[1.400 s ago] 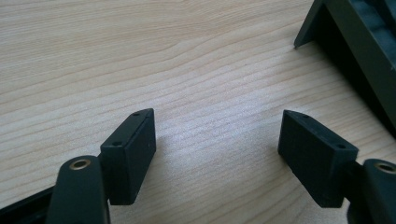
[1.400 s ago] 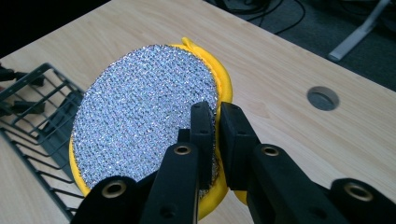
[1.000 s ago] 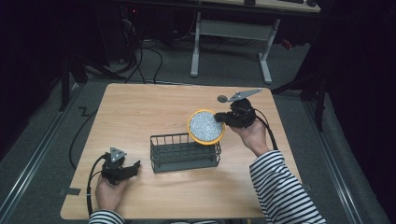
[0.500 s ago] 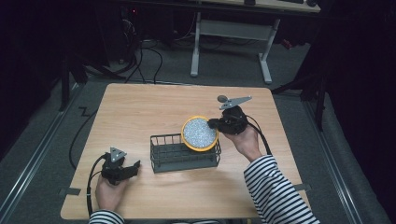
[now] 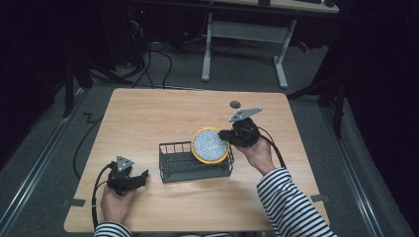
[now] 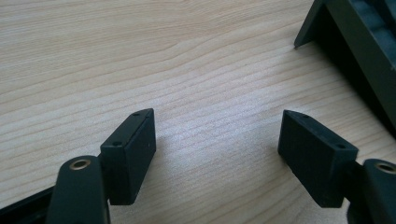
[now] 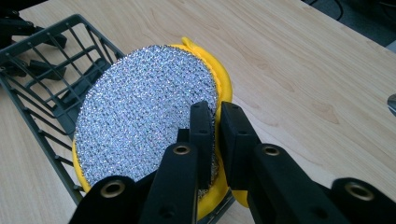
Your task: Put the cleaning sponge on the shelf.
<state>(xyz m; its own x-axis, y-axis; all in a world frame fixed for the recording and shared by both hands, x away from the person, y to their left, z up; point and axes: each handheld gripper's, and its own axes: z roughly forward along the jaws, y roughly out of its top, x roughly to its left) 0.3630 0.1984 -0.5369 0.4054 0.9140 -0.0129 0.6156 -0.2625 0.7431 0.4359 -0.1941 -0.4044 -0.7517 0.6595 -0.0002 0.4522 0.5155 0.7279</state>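
scrubber: round yellow pad w/ silver mesh face, pinched at its near rim, tilted, lower edge reaching over the rack's right end
right fingers: clenched on the scrubber rim, mesh side against the left one, yellow back against the right one. looks like a thin edge grip, not deep
same grip from above: scrubber sits just left of the fingertips, over the rack's right corner
left fingers: spread wide, nothing between, hovering low over bare surface. parked, prob no job rn
left gripper from above: well apart from the rack, off its left end
rack: dark wire dish rack, slots running lengthwise, right ahead of and below the right fingers
rack in right gripper view: bars start just beyond the pad's far edge
step in hand (guess): dropping the scrubber into a rack slot
how to do it well: keep pad on edge & line it up w/ a gap between wires before lowering, else rim lands on top of a bar. go slow, straight down. no letting go till bottom edge is seated, otherwise prob flops flat or slides off the end
risk: grip is only on the rim, so a twist could peel it out. rack is light-looking, might scoot if bumped
small dark disc: beyond the right fingers on the surface, not involved afaict
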